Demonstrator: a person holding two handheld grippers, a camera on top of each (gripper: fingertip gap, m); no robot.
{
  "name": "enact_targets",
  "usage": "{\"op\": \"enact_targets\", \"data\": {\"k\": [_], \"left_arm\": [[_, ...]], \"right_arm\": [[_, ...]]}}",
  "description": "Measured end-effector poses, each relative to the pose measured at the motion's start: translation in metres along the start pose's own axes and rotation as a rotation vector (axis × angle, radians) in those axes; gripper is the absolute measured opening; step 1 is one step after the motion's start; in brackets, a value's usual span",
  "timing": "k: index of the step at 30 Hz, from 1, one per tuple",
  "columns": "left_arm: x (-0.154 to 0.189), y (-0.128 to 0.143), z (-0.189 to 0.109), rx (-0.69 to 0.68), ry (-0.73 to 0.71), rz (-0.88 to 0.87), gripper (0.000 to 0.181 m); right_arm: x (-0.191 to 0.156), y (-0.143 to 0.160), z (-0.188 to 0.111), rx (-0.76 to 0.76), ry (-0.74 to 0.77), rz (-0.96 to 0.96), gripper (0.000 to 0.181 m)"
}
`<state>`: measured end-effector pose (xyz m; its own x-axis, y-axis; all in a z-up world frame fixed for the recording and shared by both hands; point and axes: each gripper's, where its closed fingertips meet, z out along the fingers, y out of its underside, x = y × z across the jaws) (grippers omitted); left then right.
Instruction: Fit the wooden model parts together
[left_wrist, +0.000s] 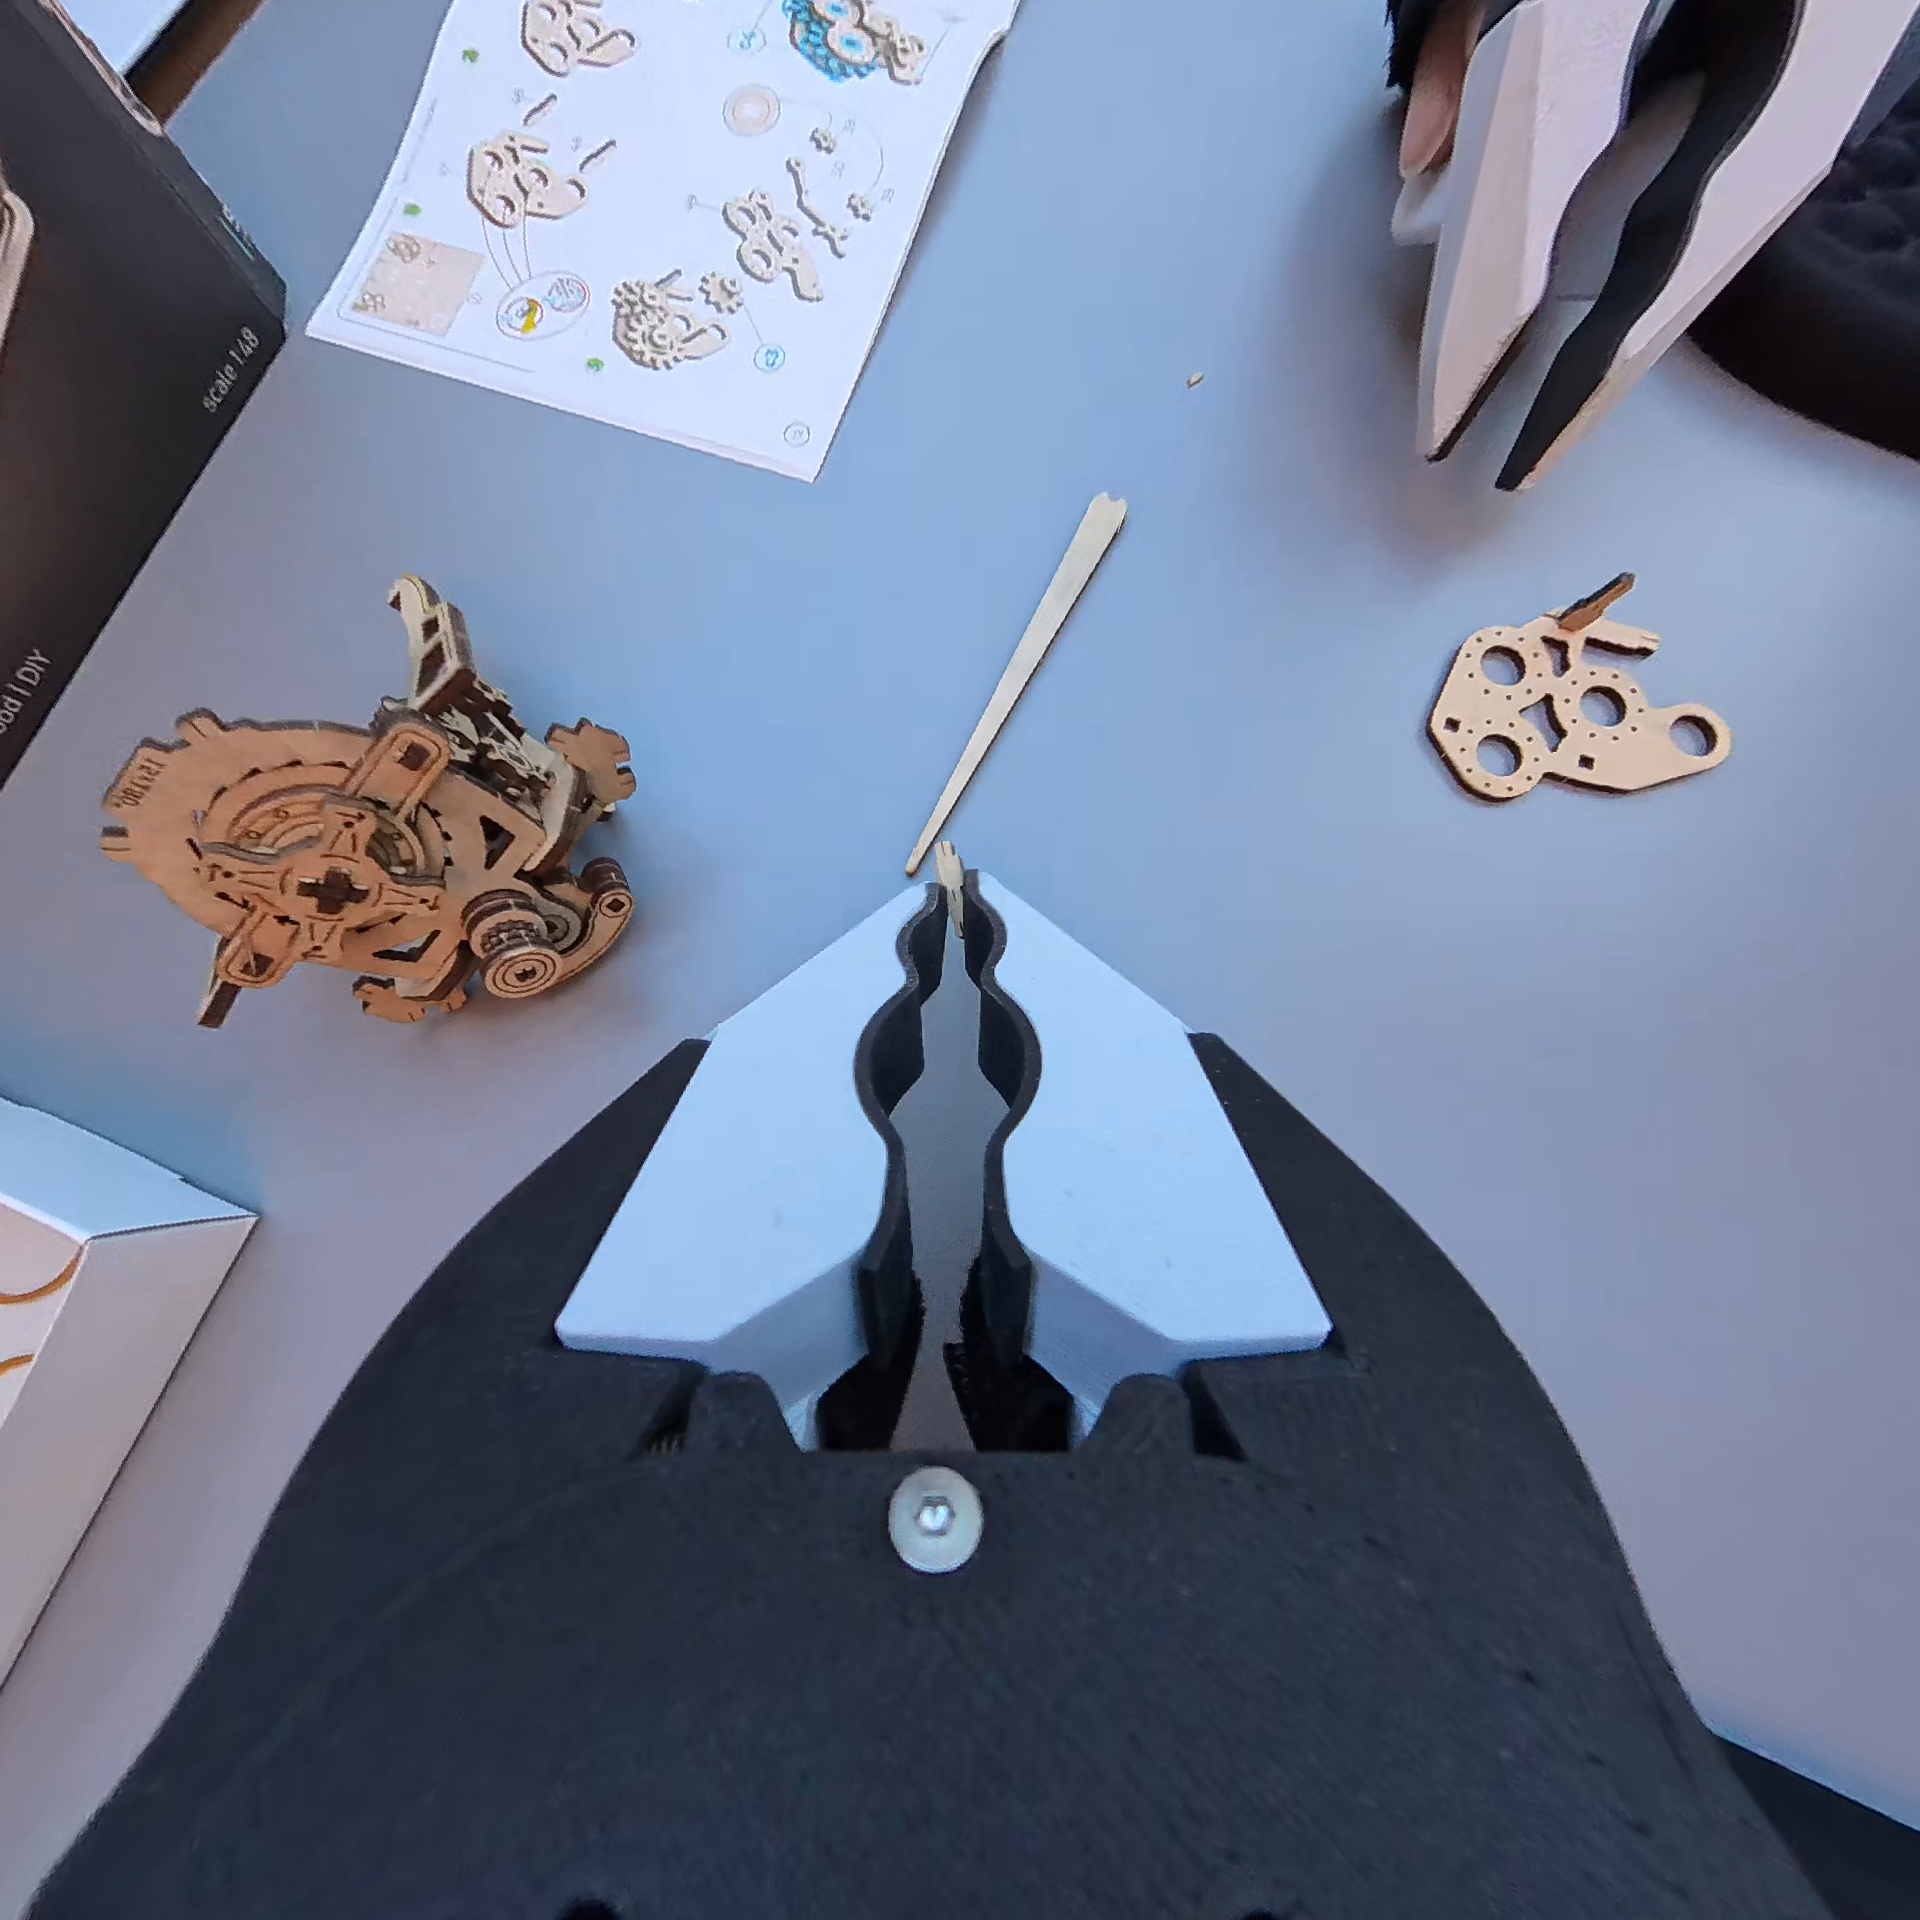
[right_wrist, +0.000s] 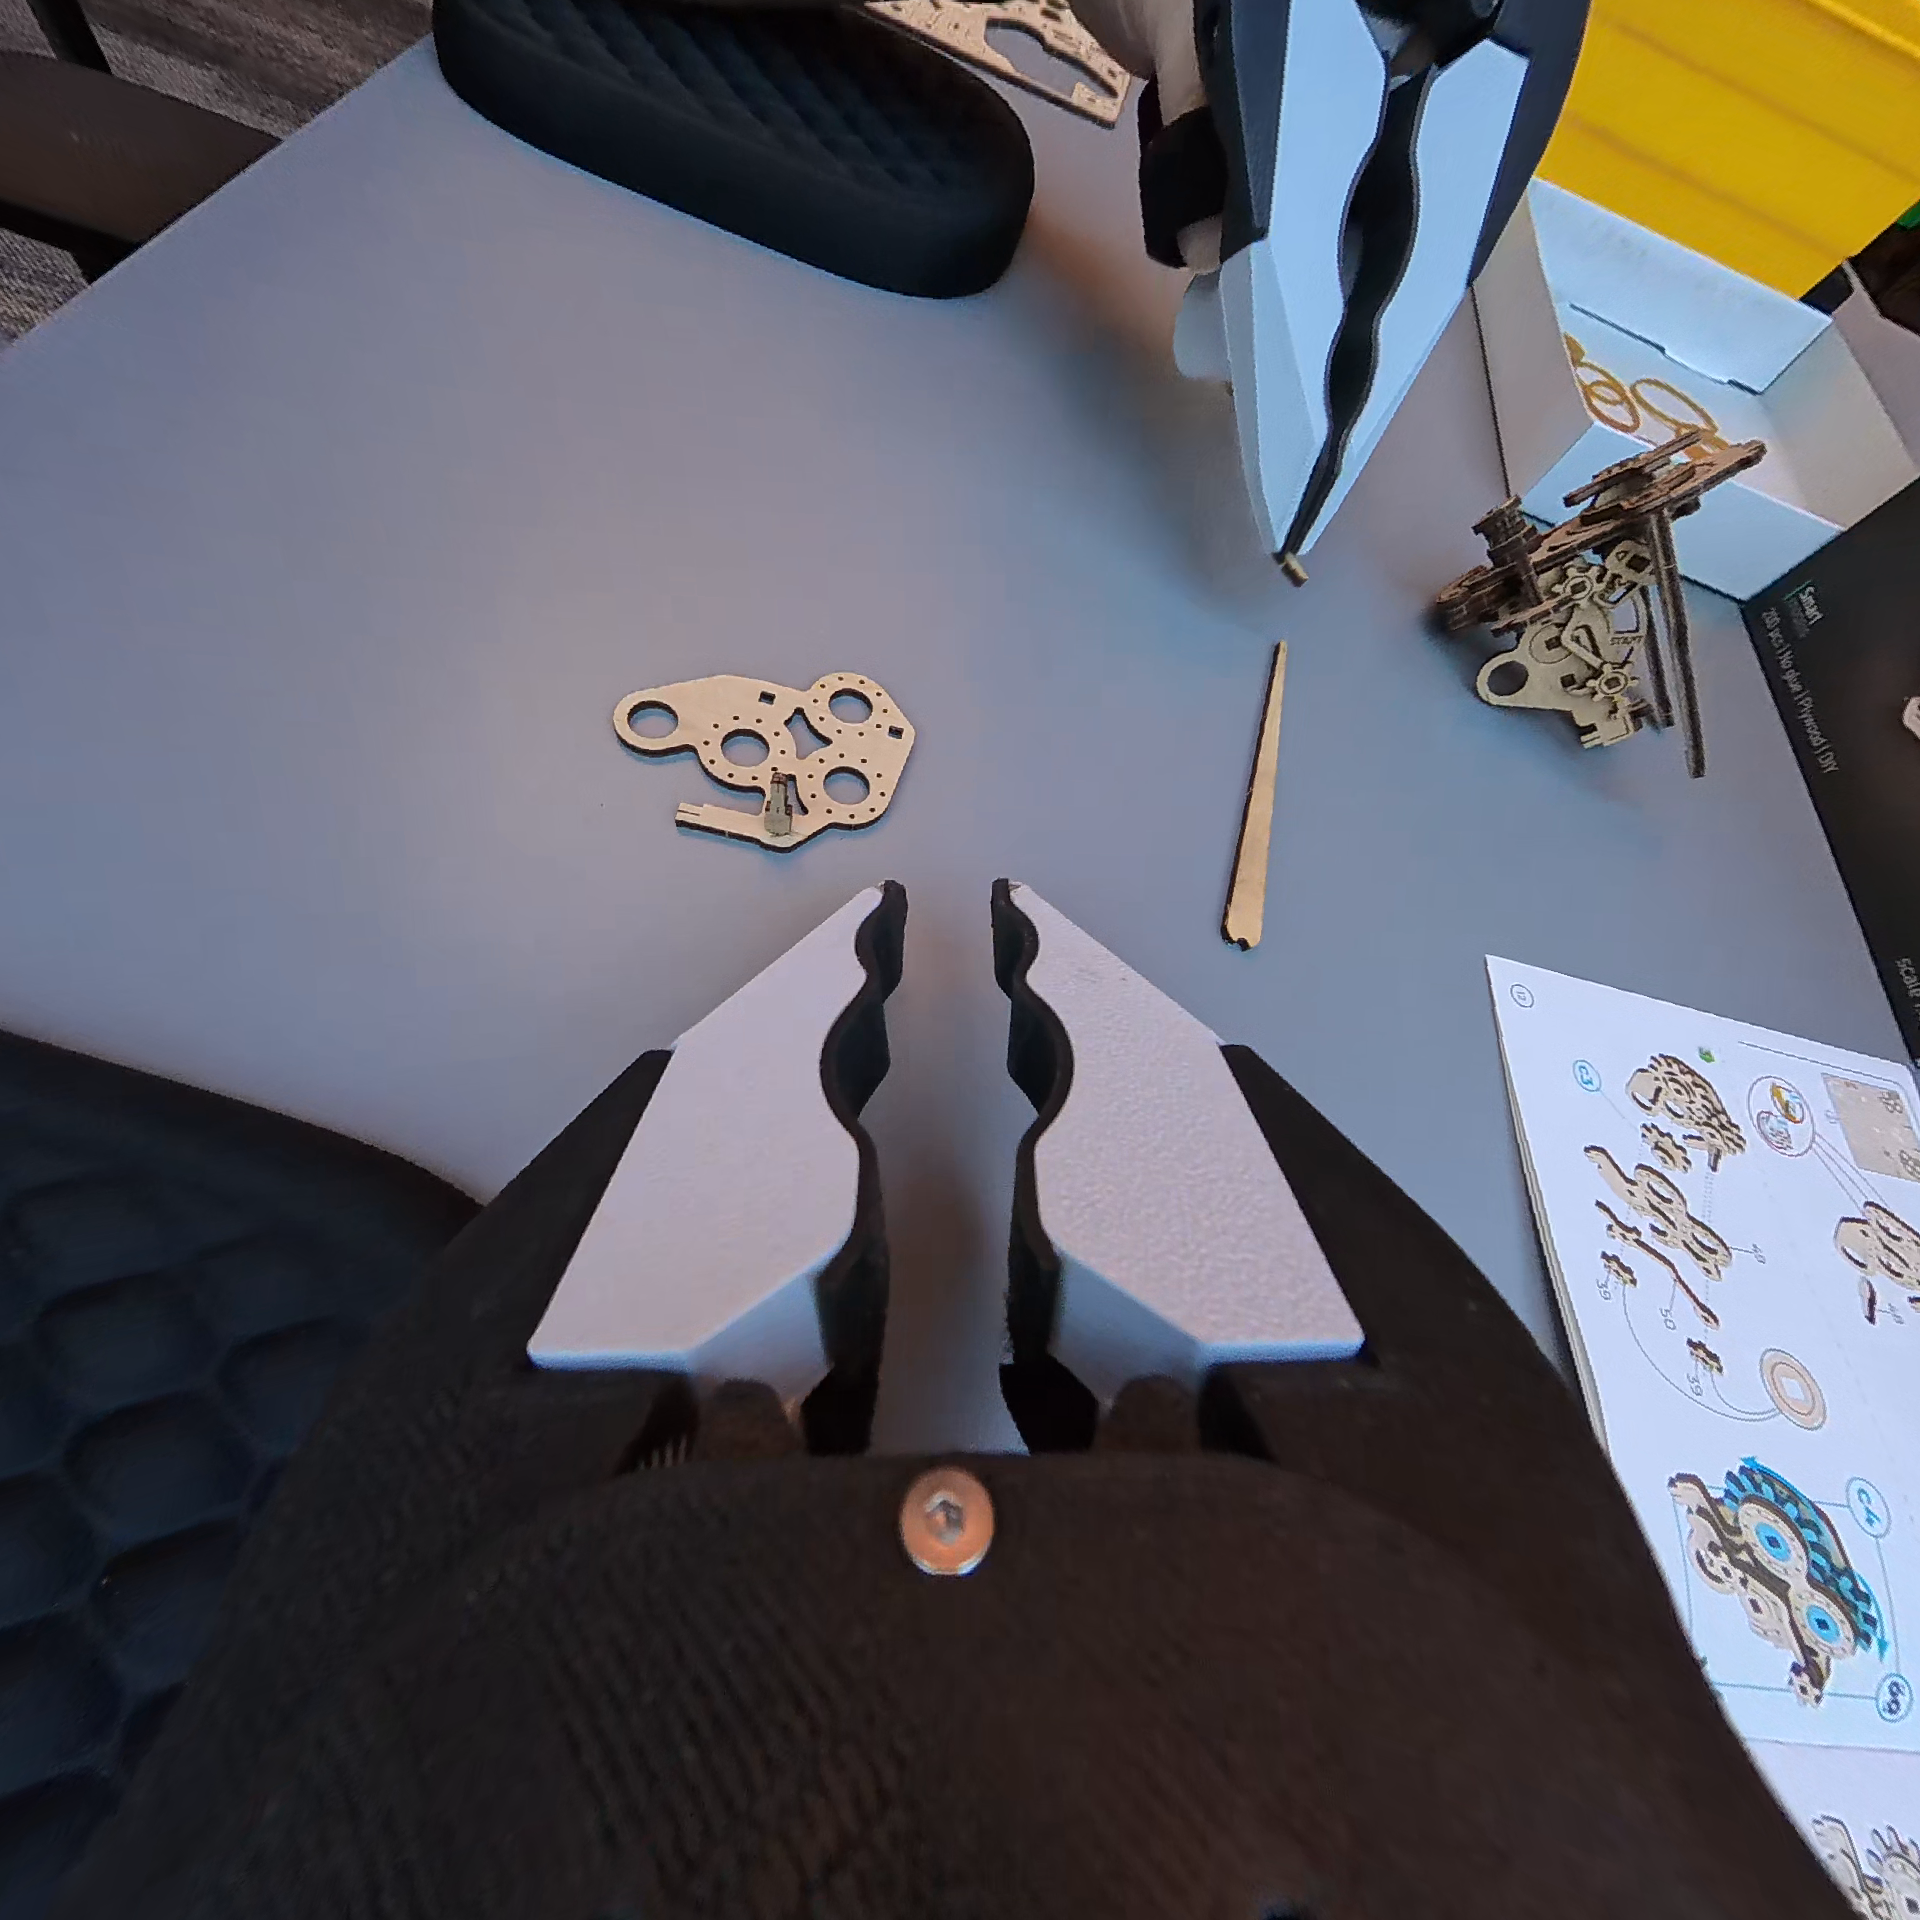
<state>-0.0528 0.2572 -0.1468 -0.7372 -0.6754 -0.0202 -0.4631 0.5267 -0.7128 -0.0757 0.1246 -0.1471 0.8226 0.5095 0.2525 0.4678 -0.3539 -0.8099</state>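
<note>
Pegs are hard to make out: a tiny wooden peg (left_wrist: 949, 891) is showing only its tip, pinched in the left hand-held gripper (left_wrist: 951, 904). The right hand-held gripper (right_wrist: 948, 891) is hanging apart and empty just beside the perforated wooden plate (right_wrist: 774, 758) lying on the bench (right_wrist: 364, 520).

Even cool light, soft shadows, fisheye edges
</note>
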Motion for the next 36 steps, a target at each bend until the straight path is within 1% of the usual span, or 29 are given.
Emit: {"op": "enact_targets", "data": {"k": [8,10,12,14,16,18,20,22,24,26,28,33,35,36], "left_arm": [[0.001,-0.011,-0.012,0.075,0.029,-0.028,0.001],[0.0,-0.014,-0.015,0.092,0.026,-0.029,0.001],[0.0,-0.018,-0.018,0.112,0.028,-0.029,0.001],[0.002,-0.022,-0.021,0.128,0.029,-0.027,0.001],[0.003,-0.023,-0.022,0.13,0.029,-0.024,0.001],[0.004,-0.023,-0.022,0.133,0.035,-0.022,0.001],[0.005,-0.023,-0.022,0.133,0.04,-0.025,0.001],[0.006,-0.023,-0.021,0.131,0.05,-0.028,0.001],[0.007,-0.023,-0.02,0.125,0.049,-0.021,0.001],[0.008,-0.023,-0.02,0.126,0.052,-0.016,0.001],[0.009,-0.025,-0.021,0.13,0.051,-0.015,0.001],[0.009,-0.025,-0.021,0.128,0.047,-0.015,0.001],[0.009,-0.024,-0.02,0.124,0.048,-0.015,0.001],[0.009,-0.024,-0.019,0.122,0.048,-0.014,0.001]], "right_arm": [[0.003,-0.001,-0.001,0.014,0.011,0.009,0.015],[0.006,-0.004,-0.003,0.035,0.035,0.012,0.014],[0.005,-0.016,-0.004,0.09,0.038,0.025,0.015],[-0.003,-0.036,-0.004,0.156,0.011,0.081,0.024],[-0.014,-0.044,0.002,0.163,-0.022,0.151,0.037],[-0.025,-0.036,0.011,0.086,-0.039,0.196,0.049],[-0.019,-0.022,0.015,-0.009,0.04,0.245,0.056],[-0.018,-0.018,0.015,-0.059,0.06,0.288,0.059],[-0.017,-0.016,0.015,-0.099,0.095,0.284,0.06],[-0.022,-0.015,0.017,-0.141,0.102,0.256,0.06],[-0.028,-0.016,0.019,-0.155,0.083,0.217,0.056],[-0.031,-0.004,0.024,-0.222,0.043,0.229,0.047],[-0.032,-0.004,0.024,-0.217,0.038,0.226,0.045],[-0.033,-0.004,0.024,-0.214,0.027,0.228,0.04]]}}
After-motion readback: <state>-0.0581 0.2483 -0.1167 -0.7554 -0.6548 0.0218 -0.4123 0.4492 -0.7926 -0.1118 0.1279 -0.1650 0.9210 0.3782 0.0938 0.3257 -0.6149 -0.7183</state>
